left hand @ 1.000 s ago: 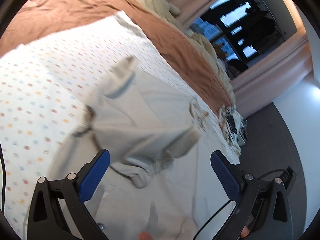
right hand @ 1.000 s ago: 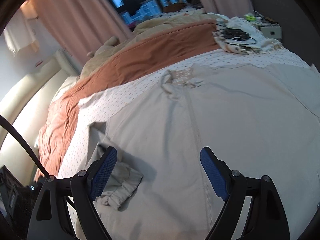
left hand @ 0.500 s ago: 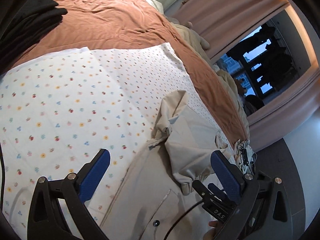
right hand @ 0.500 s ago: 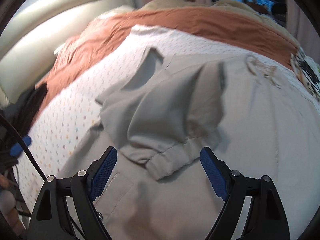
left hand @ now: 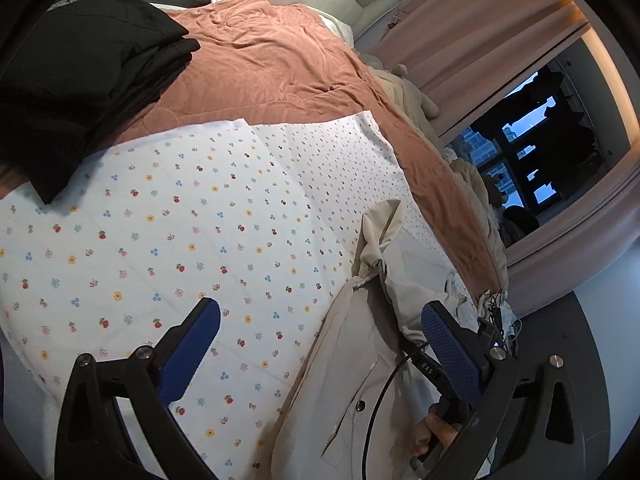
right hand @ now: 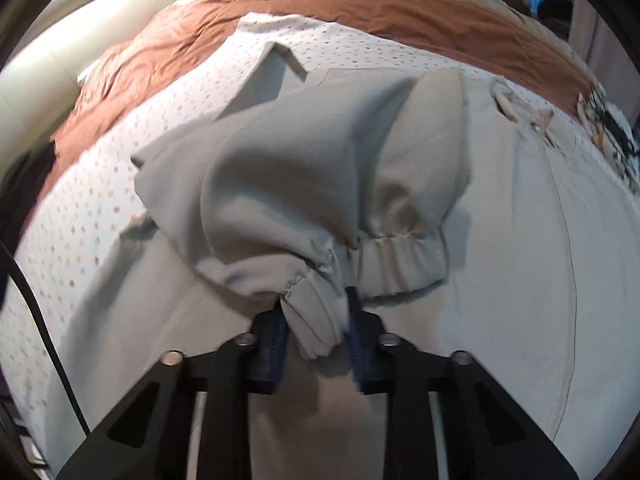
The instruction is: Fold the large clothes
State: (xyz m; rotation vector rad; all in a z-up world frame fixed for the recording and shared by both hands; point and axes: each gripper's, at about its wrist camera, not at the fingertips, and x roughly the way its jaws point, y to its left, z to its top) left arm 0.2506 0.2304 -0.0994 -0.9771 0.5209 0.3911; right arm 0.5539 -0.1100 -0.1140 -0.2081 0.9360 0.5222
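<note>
A large beige jacket (right hand: 500, 240) lies spread on a white flower-print sheet (left hand: 180, 240) on the bed. Its sleeve (right hand: 304, 184) is folded over the body. My right gripper (right hand: 316, 328) is shut on the sleeve's elastic cuff (right hand: 316, 312). In the left wrist view the jacket (left hand: 360, 360) lies at the lower right, and the right gripper's body (left hand: 444, 384) shows there with a hand. My left gripper (left hand: 320, 344) is open and empty above the sheet at the jacket's left edge.
A rust-brown blanket (left hand: 272, 64) covers the far part of the bed. A pile of black clothes (left hand: 80, 72) lies at its left. A beige duvet (left hand: 472, 184), curtains (left hand: 460, 40) and a dark window (left hand: 540, 140) are at the right. A cloth with black cables (right hand: 608, 132) lies beyond the jacket.
My right gripper has closed on the sleeve cuff; it was open half a second ago. My left gripper has swung left, from over the jacket to over the printed sheet.
</note>
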